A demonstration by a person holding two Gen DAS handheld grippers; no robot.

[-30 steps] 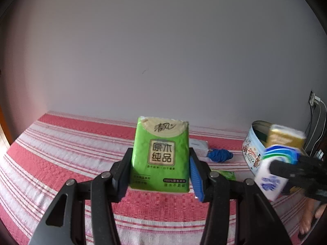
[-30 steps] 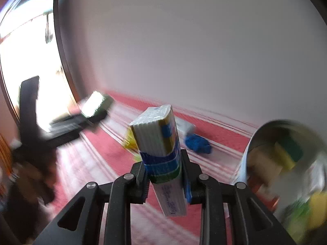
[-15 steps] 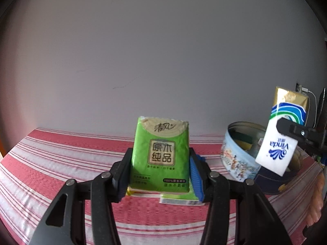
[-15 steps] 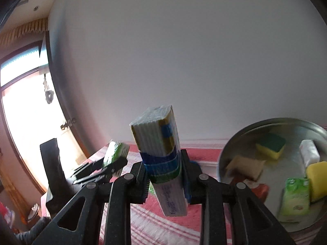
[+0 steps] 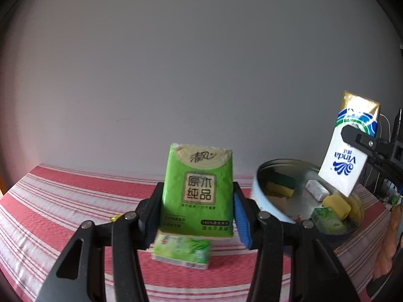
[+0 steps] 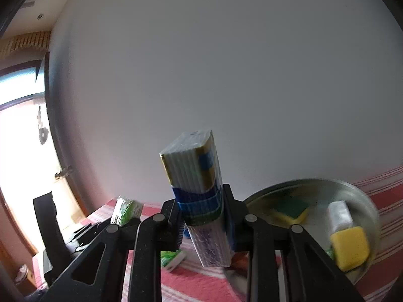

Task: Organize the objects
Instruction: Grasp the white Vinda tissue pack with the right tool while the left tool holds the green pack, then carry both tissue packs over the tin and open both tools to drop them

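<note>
My left gripper [image 5: 197, 207] is shut on a green tissue pack [image 5: 197, 191], held upright above the red striped table. My right gripper [image 6: 202, 220] is shut on a white and blue Vinda tissue pack [image 6: 199, 196], which stands tilted between the pads. From the left wrist view that same Vinda tissue pack [image 5: 348, 146] hangs above the round tin [image 5: 259, 193] at the right. The round tin [image 6: 357, 188] holds yellow and green sponges, a white pack and a small green pack. In the right wrist view the left gripper's green tissue pack [image 6: 126, 210] shows at the left.
Another green tissue pack [image 5: 182, 251] lies flat on the red and white striped cloth [image 5: 63, 201] just below my left gripper. A plain white wall stands close behind the table. A bright window and door frame [image 6: 22, 163] are at the left. A hand [image 5: 388, 246] shows at the right edge.
Both views have swung right: the tin slid toward the centre and its contents now show. The Vinda pack rose from beside the tin to above it. Both grips are unchanged.
</note>
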